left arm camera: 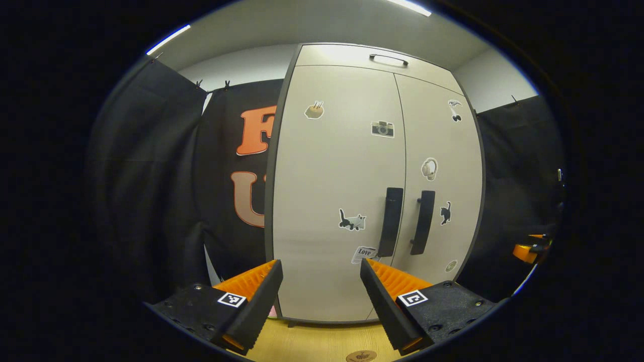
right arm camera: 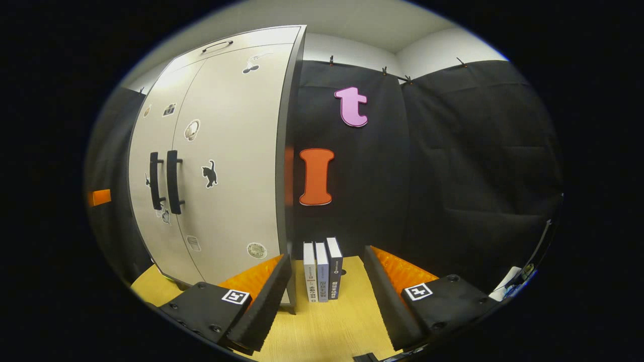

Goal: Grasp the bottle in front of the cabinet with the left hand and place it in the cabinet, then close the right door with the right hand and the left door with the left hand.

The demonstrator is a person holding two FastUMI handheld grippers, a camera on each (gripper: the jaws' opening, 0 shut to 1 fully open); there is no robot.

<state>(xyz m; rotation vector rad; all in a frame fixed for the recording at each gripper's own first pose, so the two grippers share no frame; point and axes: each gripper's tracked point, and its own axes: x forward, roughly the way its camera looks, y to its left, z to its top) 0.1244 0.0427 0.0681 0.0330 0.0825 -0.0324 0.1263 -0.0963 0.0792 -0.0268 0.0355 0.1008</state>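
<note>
Cabinet (left arm camera: pixel 372 191) on table (left arm camera: pixel 322 342), both doors flush shut, handles (left arm camera: pixel 406 221) side by side. Left tongs (left arm camera: pixel 321 296) wide, empty, facing doors. Right tongs (right arm camera: pixel 327 296) wide, empty; three books (right arm camera: pixel 322 271) upright beside cabinet.

Black cloth wall (right arm camera: pixel 453 166) hangs from clips on all sides, pale room wall (left arm camera: pixel 241 65) above it. Ceiling light strips (left arm camera: pixel 168 39) are lit. Wooden tabletop (right arm camera: pixel 347 311) carries three upright books (right arm camera: pixel 322 271) (spines outward, touching).
</note>
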